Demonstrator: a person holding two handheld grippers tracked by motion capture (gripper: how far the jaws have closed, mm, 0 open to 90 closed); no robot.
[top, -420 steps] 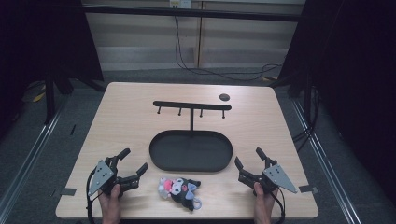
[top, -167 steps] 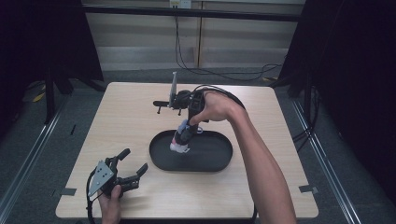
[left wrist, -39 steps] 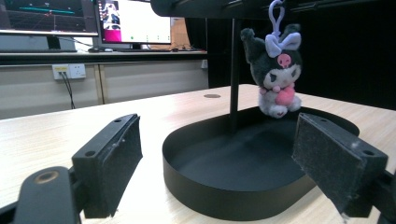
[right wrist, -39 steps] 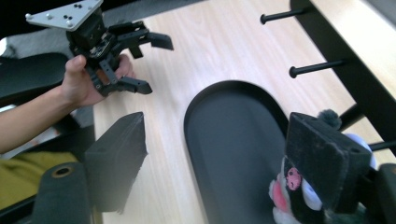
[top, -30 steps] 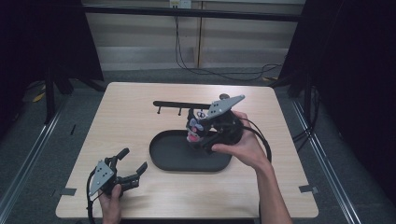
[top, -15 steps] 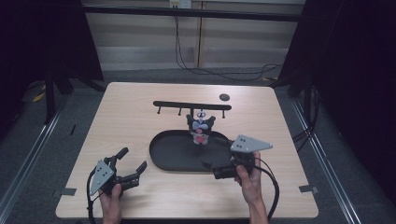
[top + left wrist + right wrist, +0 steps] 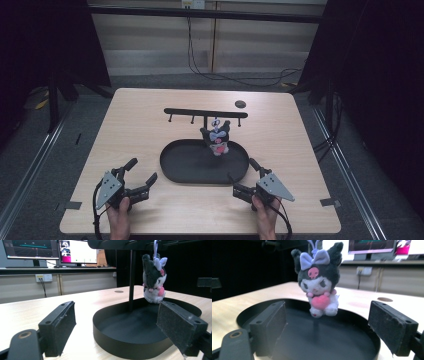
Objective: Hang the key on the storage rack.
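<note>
I am resting both hands at the near edge of the desk, and the plush is hanging by its loop from the rack, dangling over the tray. To finish well, I am judging it best to keep clear so it settles. My left tool is gaping wide, holding nothing; my right tool likewise, empty beside the tray.
</note>
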